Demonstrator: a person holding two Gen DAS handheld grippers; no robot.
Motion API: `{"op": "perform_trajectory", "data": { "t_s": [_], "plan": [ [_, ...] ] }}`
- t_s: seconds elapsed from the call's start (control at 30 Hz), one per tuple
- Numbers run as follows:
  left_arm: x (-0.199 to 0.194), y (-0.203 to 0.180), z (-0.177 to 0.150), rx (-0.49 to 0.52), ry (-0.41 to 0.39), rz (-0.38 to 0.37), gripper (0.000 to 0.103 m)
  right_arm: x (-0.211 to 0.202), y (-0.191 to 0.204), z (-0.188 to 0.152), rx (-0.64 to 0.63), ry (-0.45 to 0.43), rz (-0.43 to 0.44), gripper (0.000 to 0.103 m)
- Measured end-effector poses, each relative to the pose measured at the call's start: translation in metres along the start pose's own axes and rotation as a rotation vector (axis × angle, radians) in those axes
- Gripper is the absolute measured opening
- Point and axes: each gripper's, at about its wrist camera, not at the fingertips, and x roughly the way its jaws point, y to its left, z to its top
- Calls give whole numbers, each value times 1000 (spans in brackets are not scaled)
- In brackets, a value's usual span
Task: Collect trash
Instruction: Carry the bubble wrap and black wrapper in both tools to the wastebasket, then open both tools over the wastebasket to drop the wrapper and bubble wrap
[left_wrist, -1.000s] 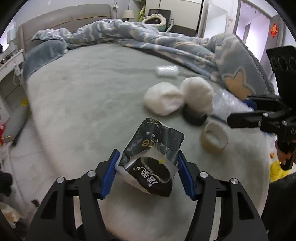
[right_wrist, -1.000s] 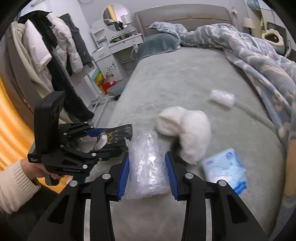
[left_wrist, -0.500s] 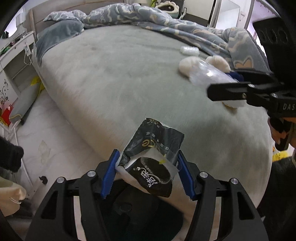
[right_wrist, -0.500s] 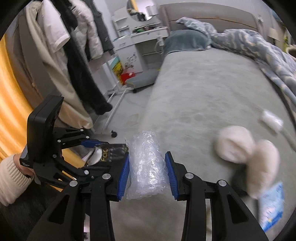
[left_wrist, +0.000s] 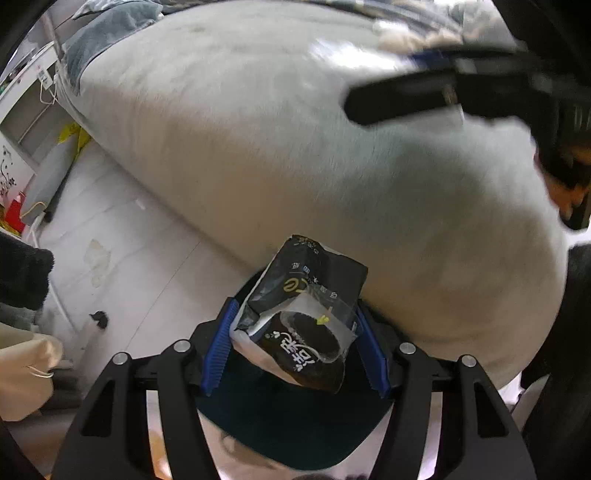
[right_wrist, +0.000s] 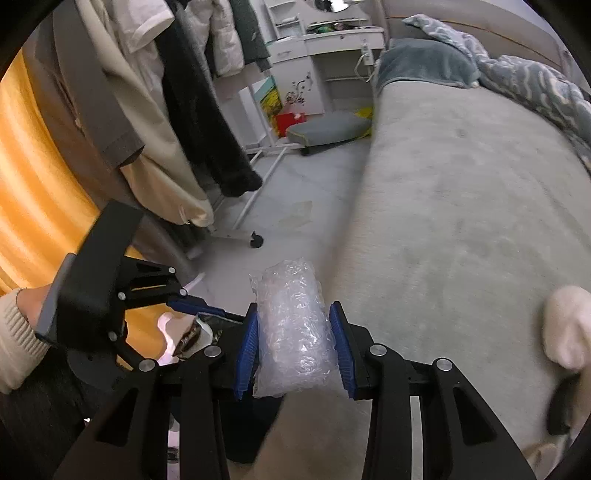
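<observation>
My left gripper is shut on a black snack wrapper, its blue pads pressing both sides. It points steeply down over a dark round container at the foot of the grey bed. My right gripper is shut on a roll of clear bubble wrap above the bed's edge. In the right wrist view the left gripper with the wrapper hangs just to the left, held by a hand in a cream sleeve. The right gripper shows blurred at the upper right of the left wrist view.
A clothes rack with hanging coats stands left of the bed, its wheeled foot on the pale floor. A grey cushion lies by a white desk. A white fluffy thing and a blue-grey blanket lie on the bed.
Both grippers have swung away from the middle of the bed toward its edge and the floor, keeping their grips. The dark container has come into view under the left gripper.
</observation>
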Motion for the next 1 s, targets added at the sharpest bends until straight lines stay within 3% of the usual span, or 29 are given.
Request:
{"op": "perform_trajectory", "data": {
  "t_s": [0.4,0.5,1.0],
  "plan": [
    [22,4,-48,44,138,-36,68,44,29,14,-26,60,35,39],
    [24,10,-59,45,155,-25,77,53,34,15,-22,68,52,39],
    [-21,56,-85,-65,63,11,78,126,64,5,-86,269,21,39]
  ]
}}
